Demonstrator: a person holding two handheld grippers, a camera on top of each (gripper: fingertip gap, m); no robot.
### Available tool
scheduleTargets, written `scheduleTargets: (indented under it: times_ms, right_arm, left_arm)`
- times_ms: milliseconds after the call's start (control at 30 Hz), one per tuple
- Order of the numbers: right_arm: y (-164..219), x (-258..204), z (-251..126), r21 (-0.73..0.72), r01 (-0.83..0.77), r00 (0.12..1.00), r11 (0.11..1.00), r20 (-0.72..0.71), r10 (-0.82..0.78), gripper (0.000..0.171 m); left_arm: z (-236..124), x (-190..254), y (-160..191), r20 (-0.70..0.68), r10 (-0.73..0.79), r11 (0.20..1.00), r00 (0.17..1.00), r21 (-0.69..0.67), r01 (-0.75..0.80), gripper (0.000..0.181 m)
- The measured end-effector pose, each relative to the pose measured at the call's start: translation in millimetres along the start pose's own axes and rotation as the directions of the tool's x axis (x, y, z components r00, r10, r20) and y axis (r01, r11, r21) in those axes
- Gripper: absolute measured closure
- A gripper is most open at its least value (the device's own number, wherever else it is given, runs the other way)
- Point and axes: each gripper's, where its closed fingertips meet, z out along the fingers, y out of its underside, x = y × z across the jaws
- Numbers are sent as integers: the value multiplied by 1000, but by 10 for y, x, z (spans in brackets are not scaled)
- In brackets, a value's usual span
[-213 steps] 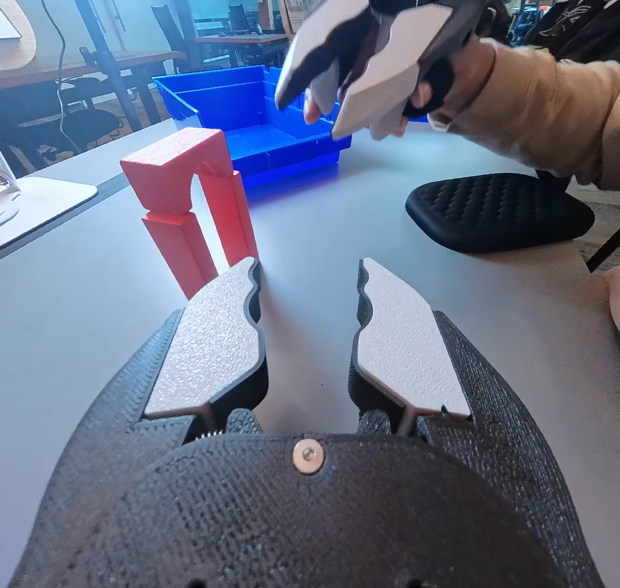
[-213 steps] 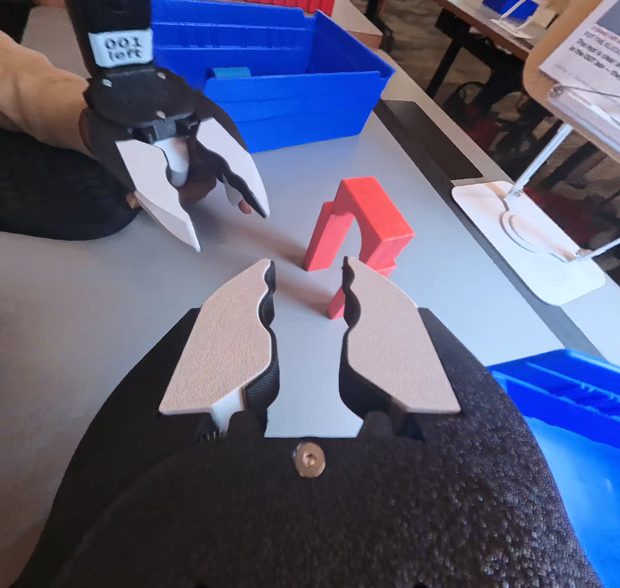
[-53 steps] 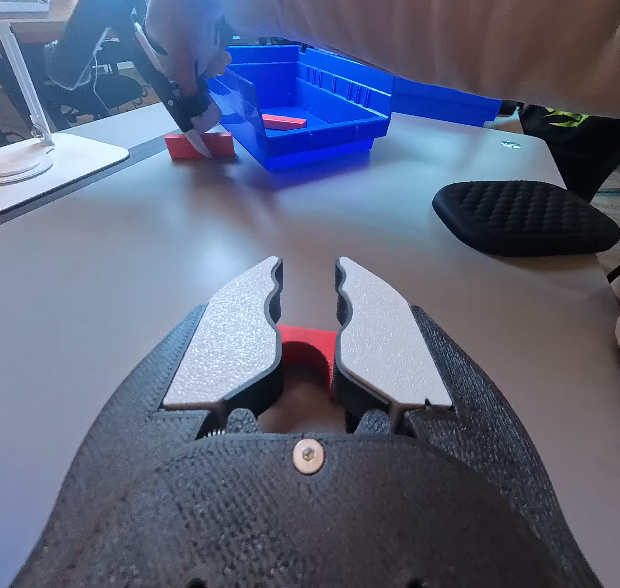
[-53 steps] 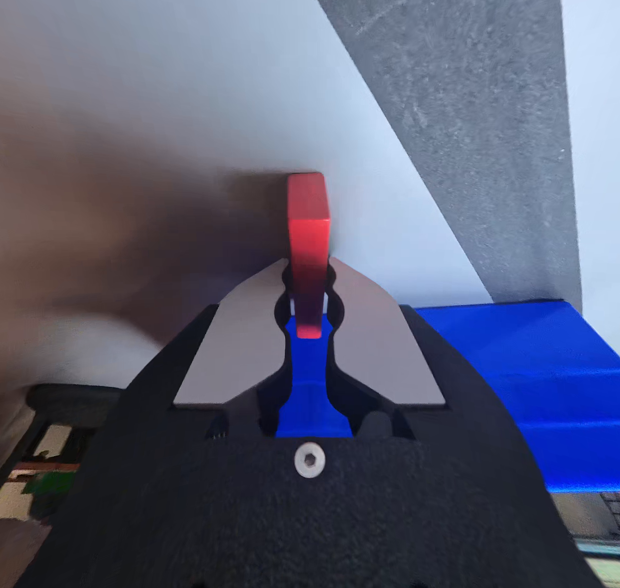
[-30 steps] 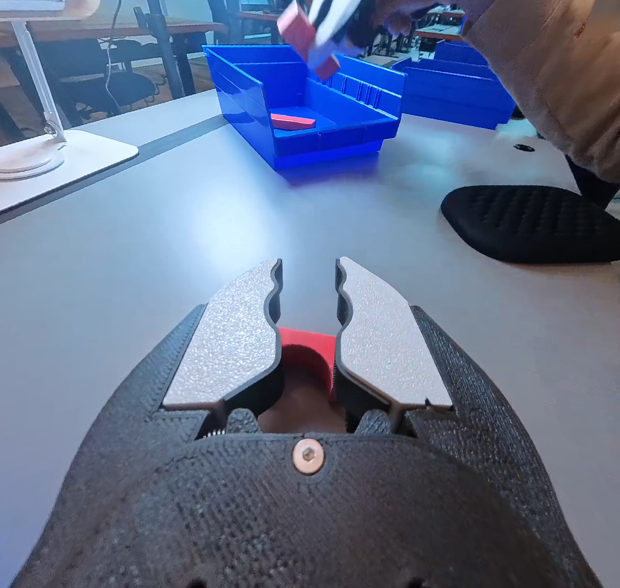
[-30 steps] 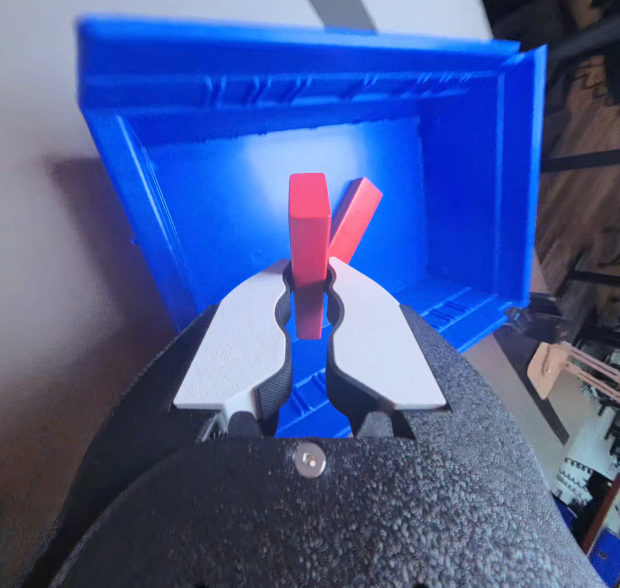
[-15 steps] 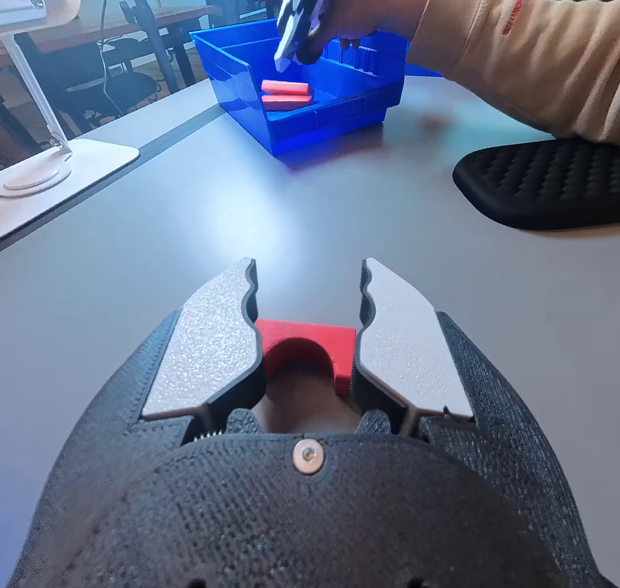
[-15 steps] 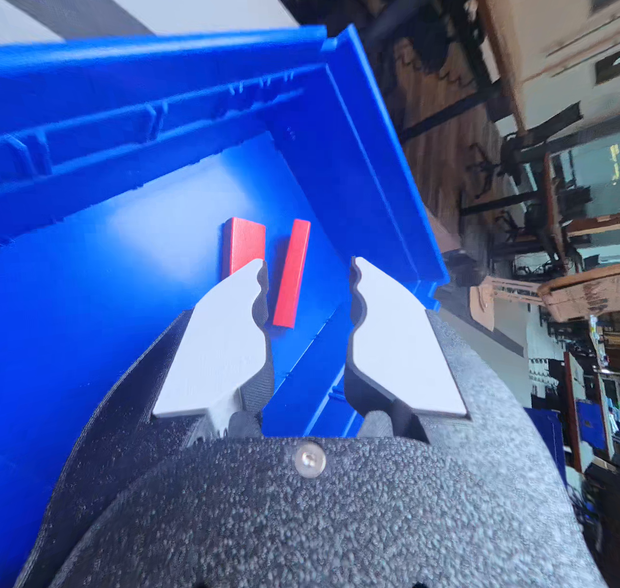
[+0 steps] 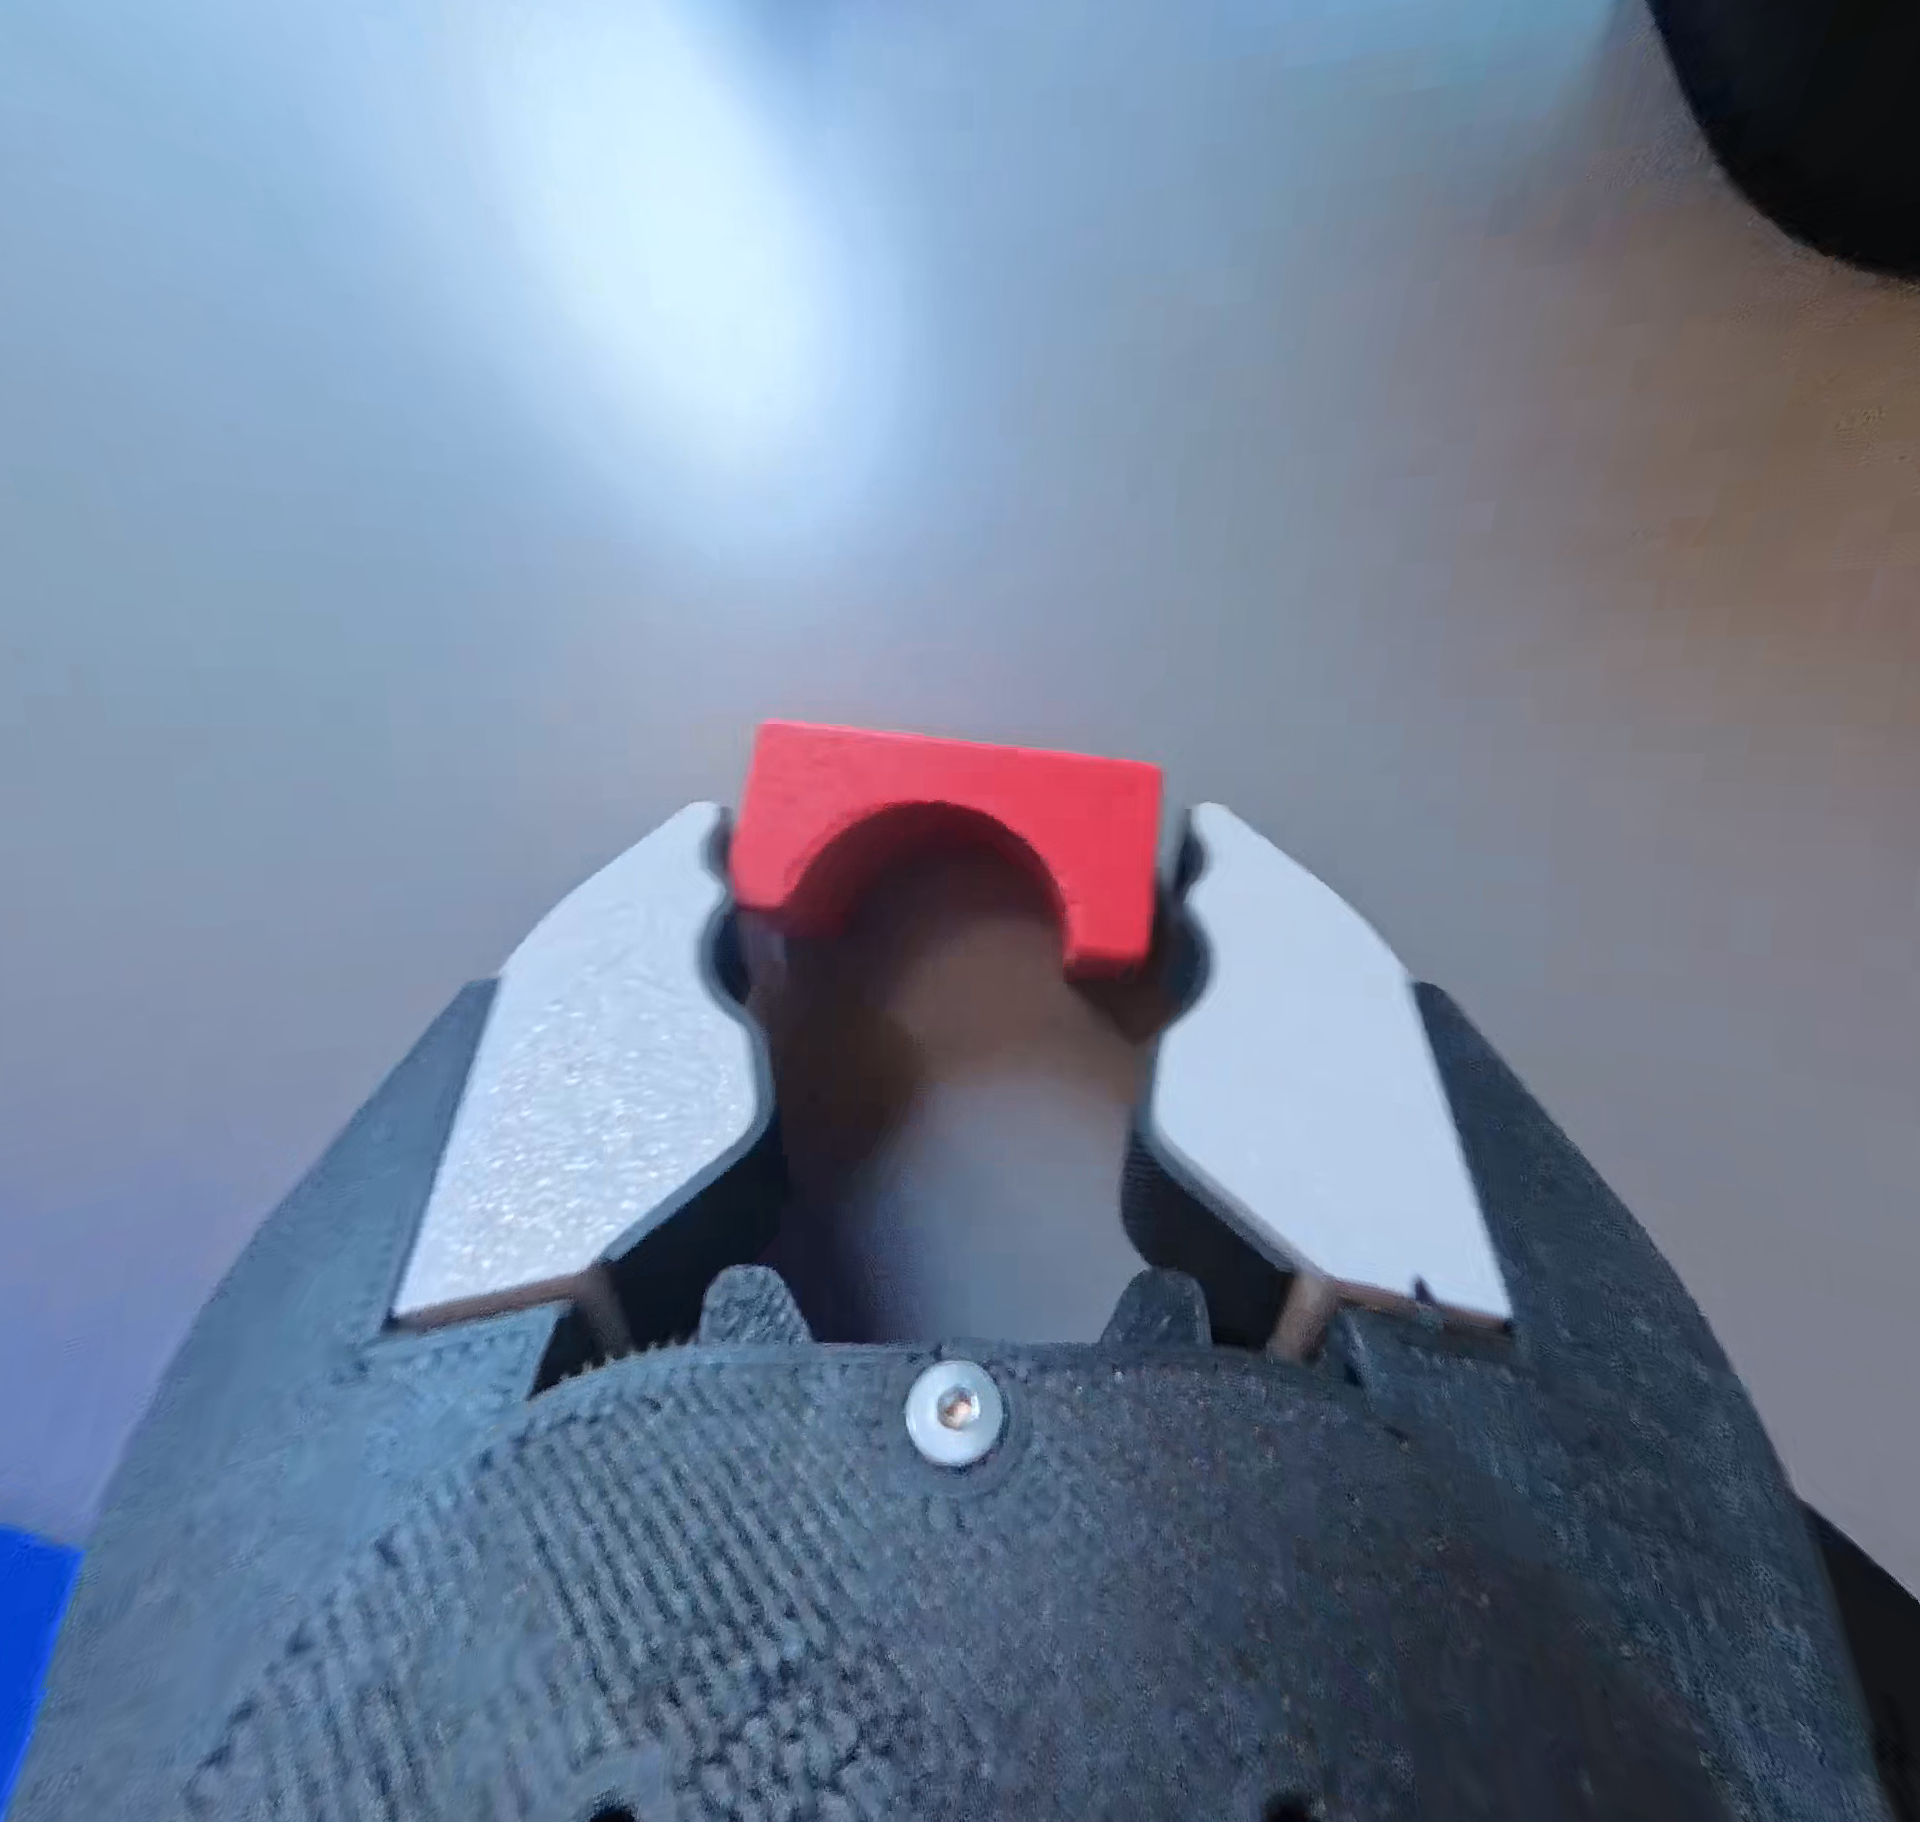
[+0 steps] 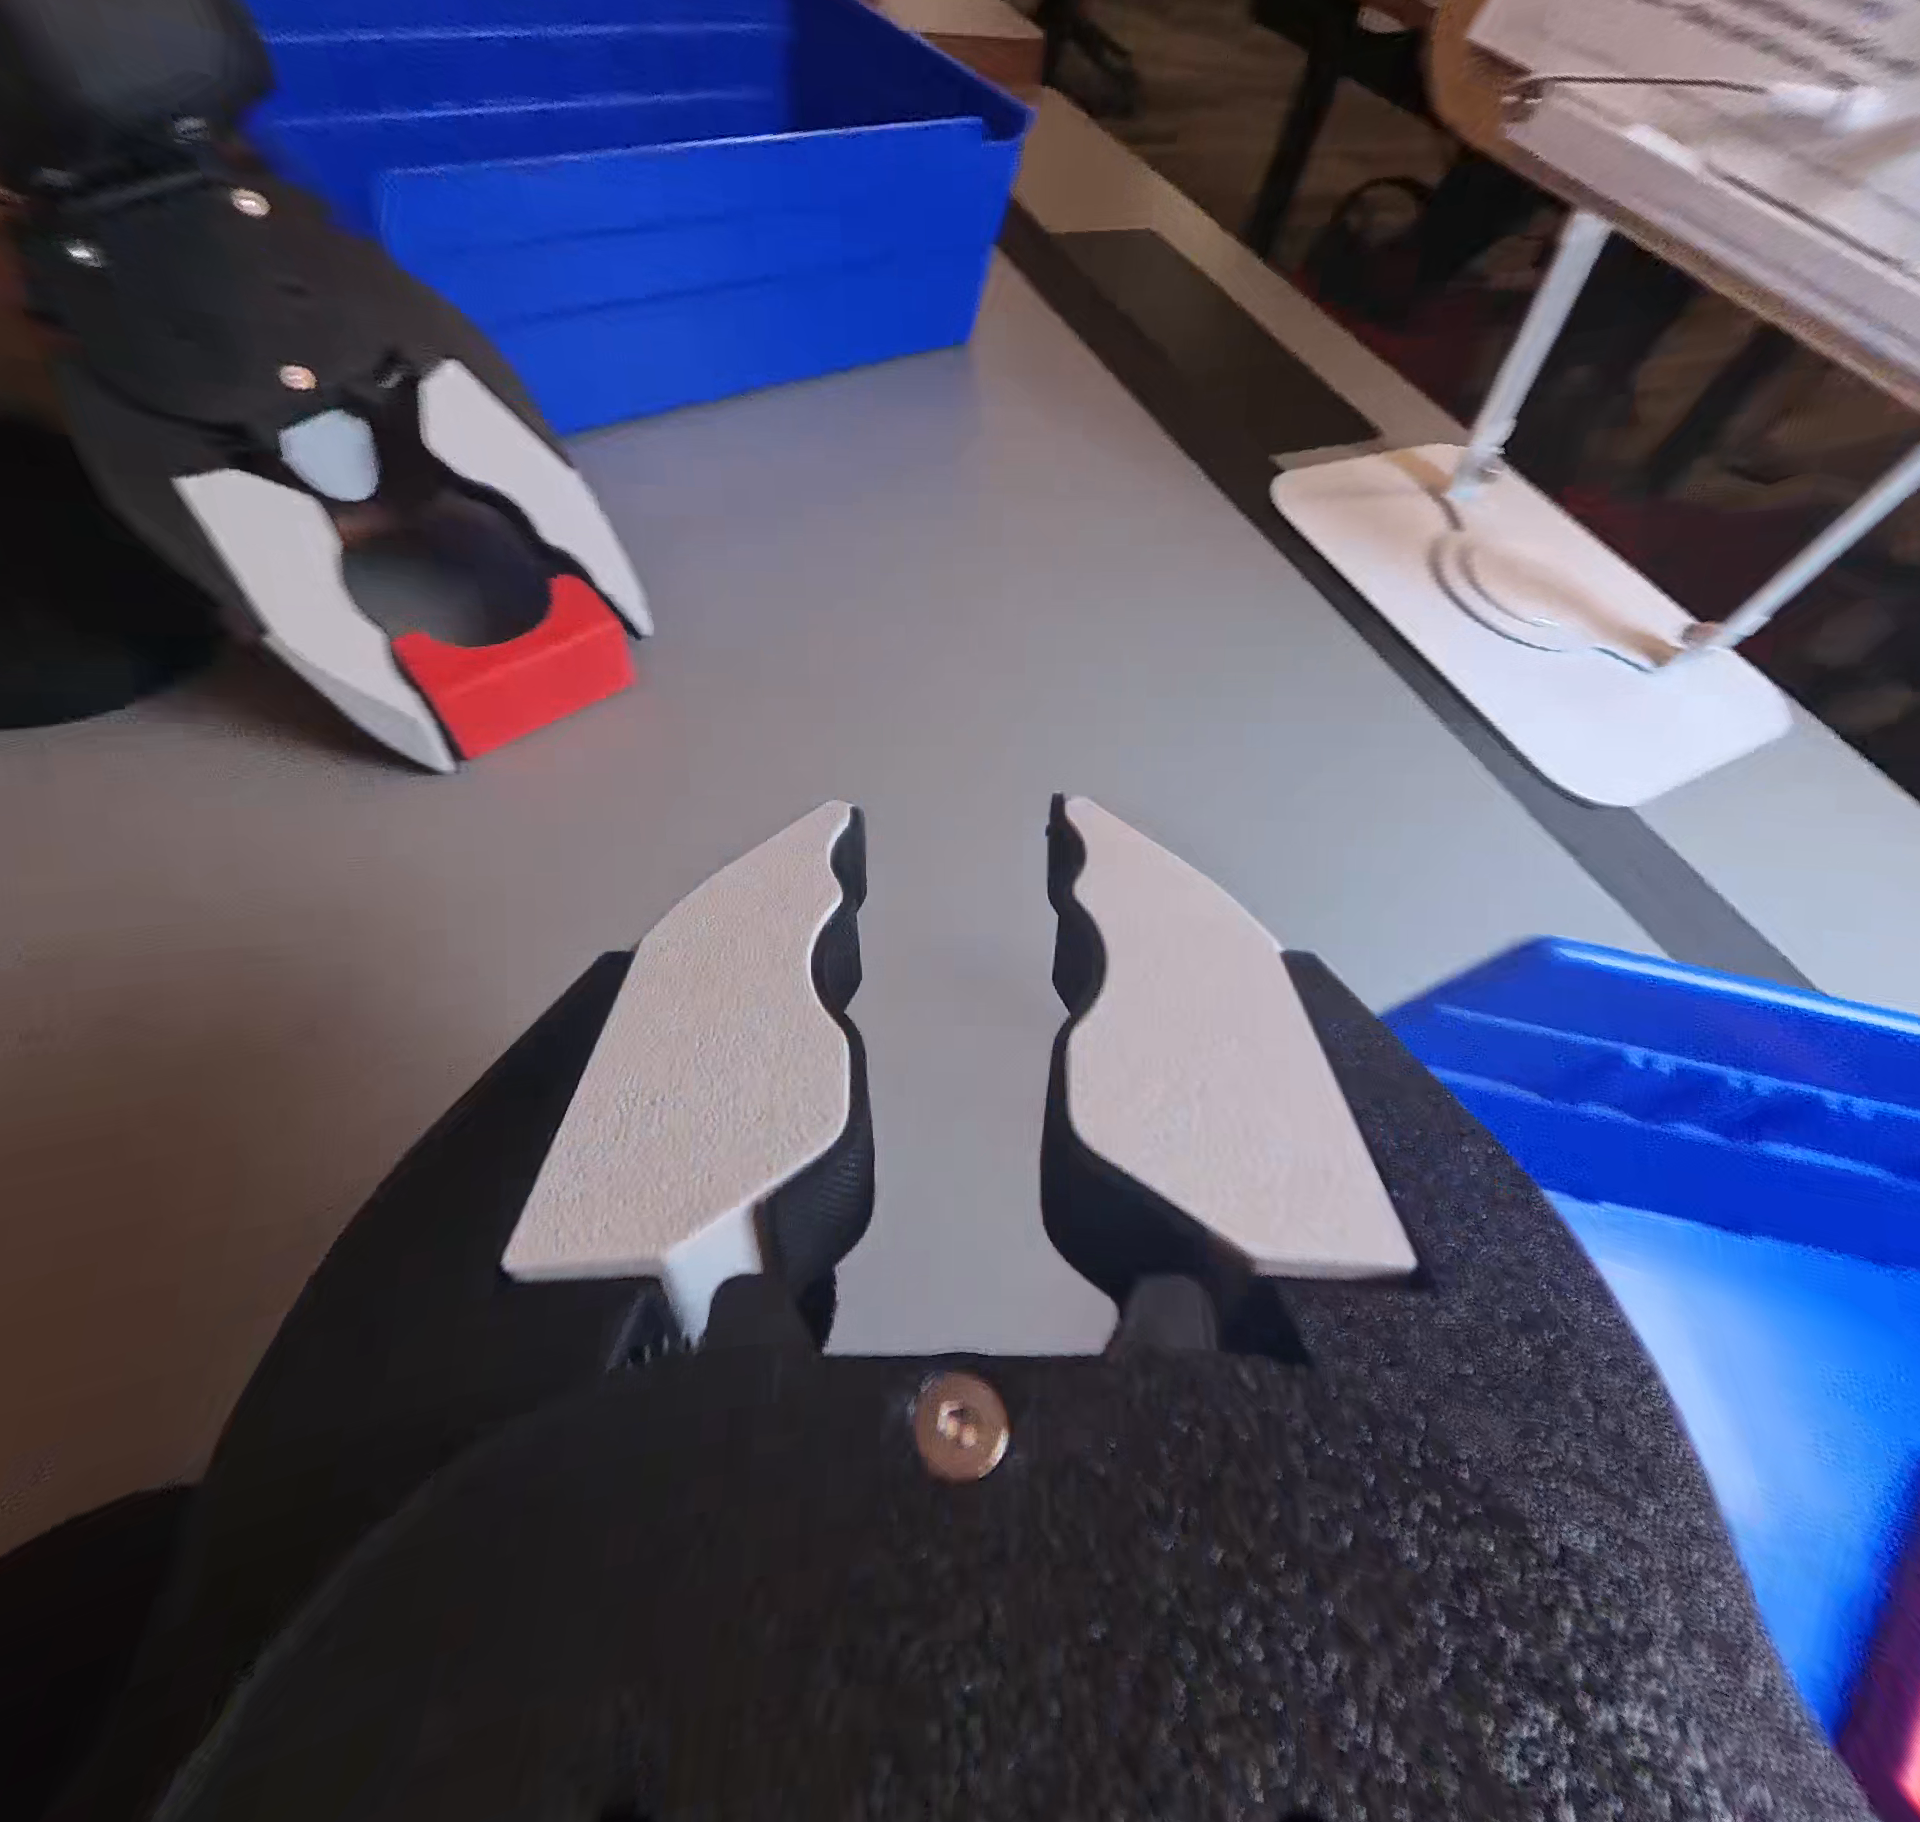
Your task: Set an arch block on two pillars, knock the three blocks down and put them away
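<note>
The red arch block [image 9: 935,775] lies on the grey table with its opening toward my left gripper [image 9: 951,816]. The left gripper's fingertips press on the block's two ends, low at the table. The right wrist view shows the same: the left gripper [image 10: 540,686] grips the arch [image 10: 520,666] at the left. My right gripper [image 10: 951,806] is open and empty, held above the table. A blue bin [image 10: 1662,1097] is at its lower right. The two pillars are not in view now.
A second blue bin [image 10: 675,193] stands at the back behind the left gripper. A white lamp base [image 10: 1527,629] sits at the right by the table's dark seam. A black pad [image 9: 1818,58] lies at the far right of the left wrist view. Some 20 cm of space lies between my two pairs of fingers.
My right gripper let the red pillar go into the bin beside the other one, opened, and swung out over the table. My left gripper opened wider, tipped down, and now has the arch between its tips.
</note>
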Motion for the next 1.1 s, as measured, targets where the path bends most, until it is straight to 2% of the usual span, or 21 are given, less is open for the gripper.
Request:
scheduleTargets:
  times_ms: [133, 233, 300, 367, 500, 567, 600, 700, 733, 833, 900, 1000, 1033, 1100]
  right_arm:
    - [-41, -497, 172, 7, -3, 983, 1000, 185, 2, 138]
    - [-57, -781, 258, 11, -56, 958, 998, 283, 50, 137]
    - [-94, -967, 313, 10, -119, 932, 993, 345, 109, 132]
    - [-183, -1157, 352, 8, -207, 896, 978, 404, 186, 121]
    - [-392, -1554, 362, -1, -341, 798, 940, 528, 290, 111]
    - [-397, -1709, 411, -15, -360, 775, 933, 552, 308, 118]
    - [-382, -1787, 421, -11, -343, 770, 939, 569, 288, 134]
    - [-331, -1786, 446, 4, -294, 794, 956, 559, 241, 135]
    - [-333, -1749, 448, 2, -306, 790, 952, 559, 253, 135]
    - [-314, -1473, 452, 31, -314, 836, 949, 482, 262, 136]
    - [-332, -1125, 402, 75, -318, 889, 945, 370, 269, 136]
    - [-214, -249, 223, 111, -265, 964, 958, 15, 265, 136]
    - [-110, 88, 109, 98, -237, 959, 967, -134, 248, 136]
    - [124, 691, -197, 60, -211, 895, 976, -389, 217, 136]
  left_arm:
    - [24, 9, -59, 27, 49, 999, 998, 18, -49, 106]
    - [-45, 46, -275, 132, 211, 966, 969, 121, -227, 106]
    - [-197, 108, -555, 256, 314, 900, 914, 225, -373, 106]
    - [-402, 221, -820, 400, 390, 797, 829, 305, -522, 106]
    - [-623, 428, -1009, 584, 480, 636, 655, 283, -718, 106]
    - [-644, 544, -1042, 615, 509, 576, 603, 277, -769, 106]
    - [-615, 597, -1037, 610, 526, 564, 592, 271, -780, 106]
    - [-539, 631, -998, 613, 557, 535, 560, 251, -807, 107]
    - [-537, 621, -999, 602, 545, 547, 584, 273, -791, 108]
    - [-549, 442, -991, 545, 441, 654, 713, 350, -671, 102]
    - [-603, 336, -978, 491, 361, 696, 793, 425, -579, 109]
    - [-685, 230, -970, 355, 225, 741, 907, 542, -396, 123]
    - [-725, 193, -976, 323, 188, 742, 927, 572, -350, 129]
    - [-782, 124, -969, 284, 137, 745, 949, 602, -288, 144]
